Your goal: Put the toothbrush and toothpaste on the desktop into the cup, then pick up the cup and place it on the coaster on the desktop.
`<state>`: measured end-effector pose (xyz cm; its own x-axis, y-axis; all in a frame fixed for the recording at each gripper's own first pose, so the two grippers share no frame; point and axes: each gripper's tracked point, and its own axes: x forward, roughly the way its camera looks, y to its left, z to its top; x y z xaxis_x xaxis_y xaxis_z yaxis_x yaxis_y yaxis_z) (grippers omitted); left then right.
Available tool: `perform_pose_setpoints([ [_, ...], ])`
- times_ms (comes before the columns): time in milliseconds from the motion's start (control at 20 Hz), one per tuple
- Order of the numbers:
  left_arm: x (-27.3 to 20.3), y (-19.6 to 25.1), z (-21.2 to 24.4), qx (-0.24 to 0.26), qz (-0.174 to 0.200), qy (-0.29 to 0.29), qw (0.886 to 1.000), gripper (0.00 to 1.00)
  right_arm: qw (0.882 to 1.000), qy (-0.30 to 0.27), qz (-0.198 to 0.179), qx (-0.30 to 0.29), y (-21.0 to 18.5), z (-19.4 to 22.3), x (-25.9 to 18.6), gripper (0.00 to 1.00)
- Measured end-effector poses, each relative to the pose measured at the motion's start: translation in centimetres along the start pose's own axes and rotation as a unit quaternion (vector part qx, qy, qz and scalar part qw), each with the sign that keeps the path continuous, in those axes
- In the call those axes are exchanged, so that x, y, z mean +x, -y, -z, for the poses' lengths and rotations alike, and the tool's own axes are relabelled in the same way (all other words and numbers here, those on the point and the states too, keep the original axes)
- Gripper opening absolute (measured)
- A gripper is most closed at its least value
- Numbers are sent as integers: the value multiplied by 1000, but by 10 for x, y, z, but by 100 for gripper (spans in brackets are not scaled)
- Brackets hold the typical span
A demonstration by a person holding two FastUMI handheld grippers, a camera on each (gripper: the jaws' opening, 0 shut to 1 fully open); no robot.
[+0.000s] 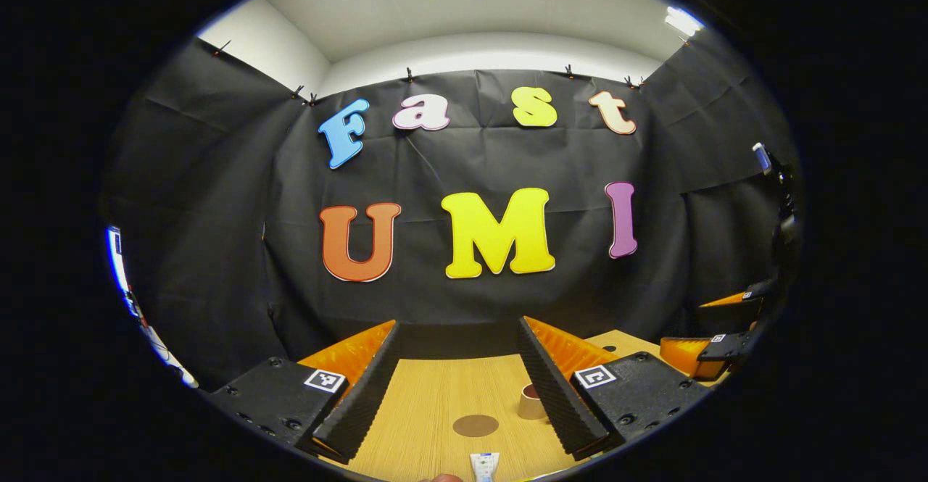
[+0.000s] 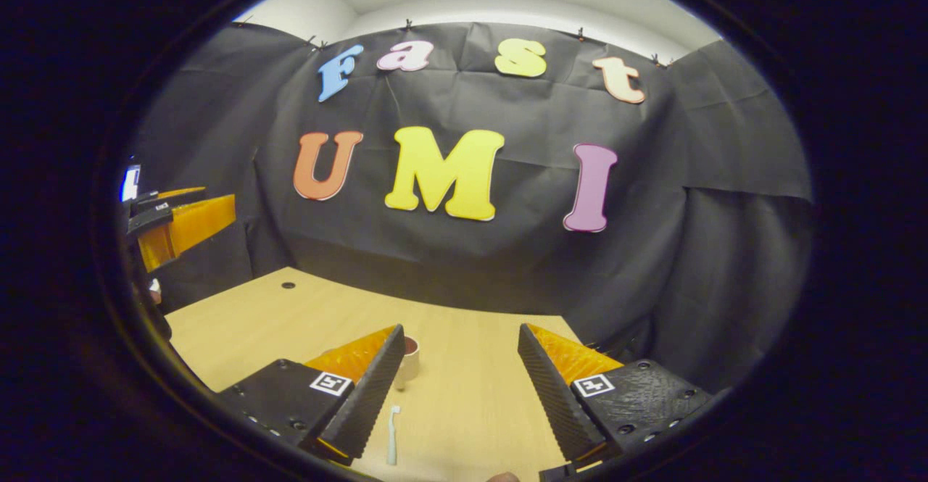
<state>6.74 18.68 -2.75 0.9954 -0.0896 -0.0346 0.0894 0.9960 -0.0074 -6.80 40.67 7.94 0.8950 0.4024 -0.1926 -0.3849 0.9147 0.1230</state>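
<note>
The wooden surface (image 1: pixel 435 395) carries everything. Both grippers — left gripper (image 1: pixel 460 413), right gripper (image 2: pixel 457 388) — hold their jaws wide apart, empty. The cup (image 1: pixel 531 401) touches the left gripper's right jaw; coaster (image 1: pixel 475 425) between them, toothpaste (image 1: pixel 484 465) nearer. Toothbrush (image 2: pixel 392 435) lies just beside the right gripper's left jaw.

I see a pale wood-grain tabletop (image 1: pixel 435 402) carrying a brown round coaster (image 1: pixel 475 425), a beige cup (image 1: pixel 531 402) with a reddish-brown inside, a white toothbrush (image 2: pixel 392 435) and a white-and-blue toothpaste (image 1: pixel 484 465). My jaws are orange with ridged black pads.
</note>
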Motion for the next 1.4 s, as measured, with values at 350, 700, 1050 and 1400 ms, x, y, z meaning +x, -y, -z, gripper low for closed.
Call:
perform_pose_setpoints([
  [350,9,-18,11,14,14,-8,1000,99,991,-134,-15,22,-37,71,32,94],
  [700,17,-36,30,11,39,-26,999,99,969,-245,-11,28,-64,136,44,94],
  [1050,17,-49,38,17,8,-49,999,99,940,-339,-34,33,-79,190,55,82],
  [1400,7,-51,50,23,-27,-77,996,99,906,-419,-67,7,-92,235,53,74],
])
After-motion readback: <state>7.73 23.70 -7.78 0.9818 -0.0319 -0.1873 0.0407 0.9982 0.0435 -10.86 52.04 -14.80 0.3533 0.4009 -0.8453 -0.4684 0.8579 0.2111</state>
